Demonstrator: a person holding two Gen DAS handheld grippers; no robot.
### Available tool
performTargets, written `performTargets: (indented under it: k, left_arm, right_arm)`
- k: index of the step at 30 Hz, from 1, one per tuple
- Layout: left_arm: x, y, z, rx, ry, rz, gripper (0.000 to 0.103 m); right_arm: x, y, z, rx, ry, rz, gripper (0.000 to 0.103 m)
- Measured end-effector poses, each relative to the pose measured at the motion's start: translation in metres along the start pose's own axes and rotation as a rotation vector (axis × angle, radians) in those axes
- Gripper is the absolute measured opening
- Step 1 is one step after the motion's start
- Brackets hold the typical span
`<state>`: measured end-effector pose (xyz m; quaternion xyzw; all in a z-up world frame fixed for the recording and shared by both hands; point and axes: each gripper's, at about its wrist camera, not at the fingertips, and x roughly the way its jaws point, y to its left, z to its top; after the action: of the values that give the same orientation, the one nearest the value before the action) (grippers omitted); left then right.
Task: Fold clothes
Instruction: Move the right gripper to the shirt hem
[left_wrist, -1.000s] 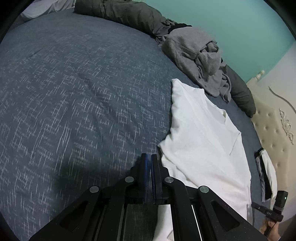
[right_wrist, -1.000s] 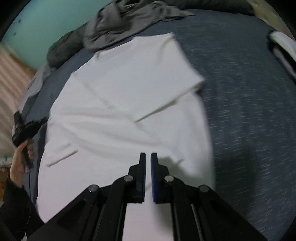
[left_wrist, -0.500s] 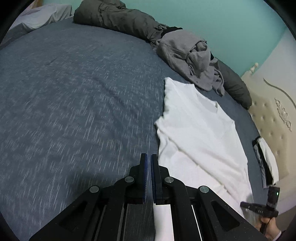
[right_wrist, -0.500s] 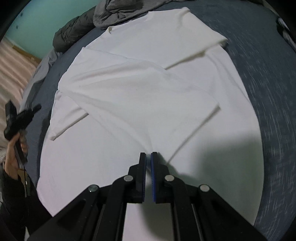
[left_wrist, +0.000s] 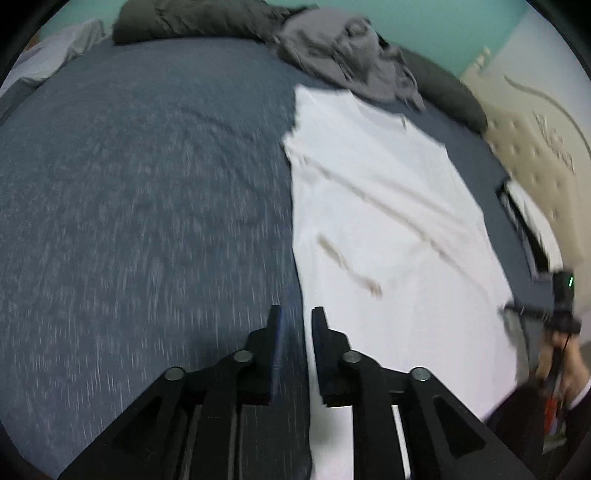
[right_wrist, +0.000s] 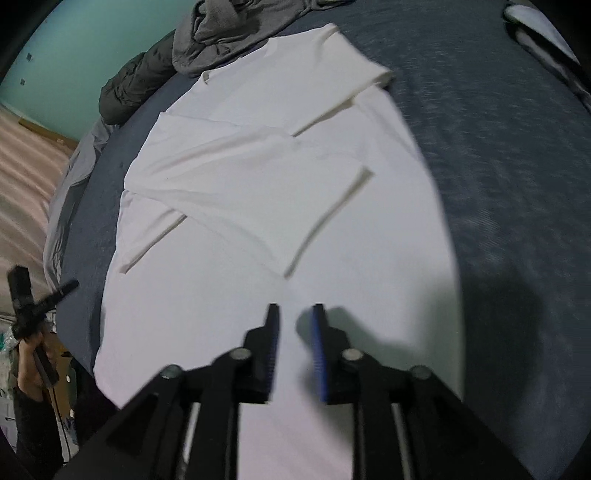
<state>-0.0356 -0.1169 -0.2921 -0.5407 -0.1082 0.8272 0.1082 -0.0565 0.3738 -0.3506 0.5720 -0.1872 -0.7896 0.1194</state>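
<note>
A: What's the setting?

B: A bed with a dark blue flecked cover (left_wrist: 140, 192) against a teal wall (right_wrist: 92, 48). Going left to right in the left wrist view: bare cover, then a white shirt (left_wrist: 388, 221) lying flat, then a padded cream headboard (left_wrist: 535, 147) at the far right, with a folded dark-and-white garment (left_wrist: 532, 225) just in front of it. Along the far edge sit a dark jacket (left_wrist: 192, 18) and a crumpled grey hoodie (left_wrist: 343, 51).

A: Which way does the shirt run?

B: Its long axis goes from near to far, collar toward the hoodie, hem toward the cameras. In the right wrist view both sleeves are folded in over the shirt (right_wrist: 280, 206), their cuffs lying as pale diagonal edges across the body.

A: And the claws?

B: The left gripper (left_wrist: 296, 314) is spread, empty, over the shirt's left edge where cloth meets cover. The right gripper (right_wrist: 295, 312) is also spread, holding nothing, above the near middle of the shirt. Both views are blurred.

A: Different from half a second ago?

B: Yes. Both claws were pressed together then; each has parted since. The left sleeve's cuff lies further across the body than before.

A: Anything else?

B: A hand (right_wrist: 31, 365) at the near left edge of the right wrist view grips a black device.
</note>
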Motion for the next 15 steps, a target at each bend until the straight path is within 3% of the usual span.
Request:
performTargets:
  k: [5, 8, 15]
  left_arm:
    - [0.003, -0.009, -0.035, 0.031, 0.113, -0.020, 0.020]
    - [0.007, -0.015, -0.055, 0.048, 0.170, -0.016, 0.026]
    - [0.007, -0.018, -0.083, 0.037, 0.231, -0.021, 0.029]
  right_arm:
    - [-0.037, -0.016, -0.022, 0.037, 0.015, -0.002, 0.035]
    - [-0.051, -0.036, -0.044, 0.109, 0.050, 0.037, 0.049]
    - [-0.061, -0.064, -0.085, 0.160, 0.118, 0.006, 0.051]
